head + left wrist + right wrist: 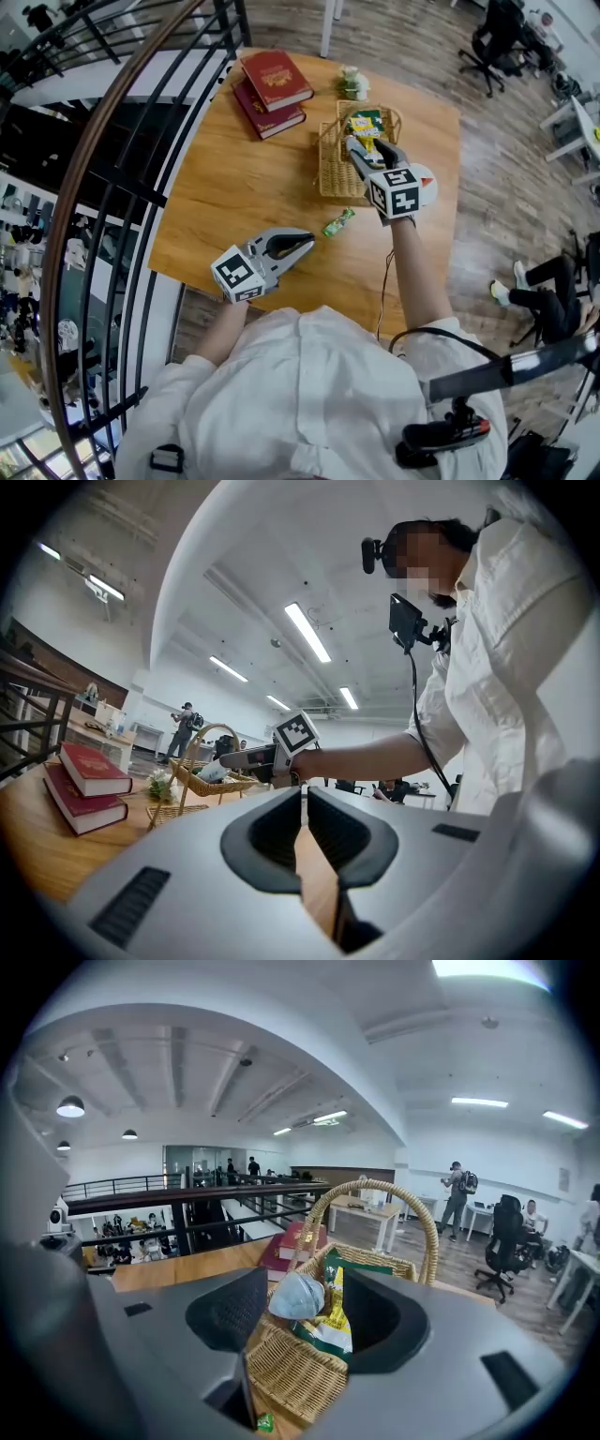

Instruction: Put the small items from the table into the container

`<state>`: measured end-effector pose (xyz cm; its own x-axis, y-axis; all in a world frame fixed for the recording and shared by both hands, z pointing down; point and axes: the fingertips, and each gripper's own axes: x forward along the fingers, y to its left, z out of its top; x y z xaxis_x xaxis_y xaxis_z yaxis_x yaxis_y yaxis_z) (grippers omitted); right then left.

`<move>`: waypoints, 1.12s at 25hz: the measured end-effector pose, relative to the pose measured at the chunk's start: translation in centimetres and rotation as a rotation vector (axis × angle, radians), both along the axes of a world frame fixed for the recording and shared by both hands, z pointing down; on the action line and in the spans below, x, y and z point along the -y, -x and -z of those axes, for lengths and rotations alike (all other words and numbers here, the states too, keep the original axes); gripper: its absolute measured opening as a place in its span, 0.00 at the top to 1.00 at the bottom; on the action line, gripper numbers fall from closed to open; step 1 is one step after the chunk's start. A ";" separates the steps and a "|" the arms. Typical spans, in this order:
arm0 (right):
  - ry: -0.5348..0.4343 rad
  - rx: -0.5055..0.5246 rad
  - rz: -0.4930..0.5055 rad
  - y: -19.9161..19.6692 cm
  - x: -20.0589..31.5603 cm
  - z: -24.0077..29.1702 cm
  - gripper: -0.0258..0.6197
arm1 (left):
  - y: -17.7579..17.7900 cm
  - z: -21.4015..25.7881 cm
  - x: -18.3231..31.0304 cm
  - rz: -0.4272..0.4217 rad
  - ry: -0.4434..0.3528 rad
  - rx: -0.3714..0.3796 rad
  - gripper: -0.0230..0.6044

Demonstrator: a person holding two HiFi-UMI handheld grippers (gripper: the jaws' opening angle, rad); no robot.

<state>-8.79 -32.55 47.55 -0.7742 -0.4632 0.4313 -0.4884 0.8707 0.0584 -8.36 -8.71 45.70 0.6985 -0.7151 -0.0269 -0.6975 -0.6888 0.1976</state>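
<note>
A wicker basket point(330, 173) point(291, 1372) with a hoop handle stands on the wooden table point(234, 187). A green and yellow packet point(364, 124) point(336, 1330) lies inside it. My right gripper point(352, 142) point(302, 1283) reaches over the basket, open. A pale blue-grey rounded item point(298, 1296) sits between its jaws, clear of both pads, above the packet. A small green wrapped item point(338, 222) point(265, 1421) lies on the table just in front of the basket. My left gripper point(305, 246) point(302, 794) rests near the table's front edge, shut and empty, pointing toward the green item.
Two dark red books point(274, 80) point(89, 780) are stacked at the table's far left. A small bunch of flowers point(352, 84) stands behind the basket. A black railing point(141, 141) runs along the table's left side. Office chairs point(492, 42) and people stand farther off.
</note>
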 end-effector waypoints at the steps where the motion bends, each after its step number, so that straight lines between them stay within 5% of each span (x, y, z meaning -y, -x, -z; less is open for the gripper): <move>1: -0.002 0.010 -0.001 -0.3 -0.2 0.3 0.60 | 0.0 0.0 0.0 0.000 0.002 -0.001 0.95; 28: -0.047 0.153 -0.021 -9.4 -10.7 3.1 0.60 | -3.6 0.1 1.2 -0.093 -0.010 -0.001 0.95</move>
<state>0.64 -21.90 44.43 -0.8190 -0.4971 0.2866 -0.5131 0.8580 0.0219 -4.74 -9.94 45.63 0.7617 -0.6470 -0.0344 -0.6304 -0.7523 0.1912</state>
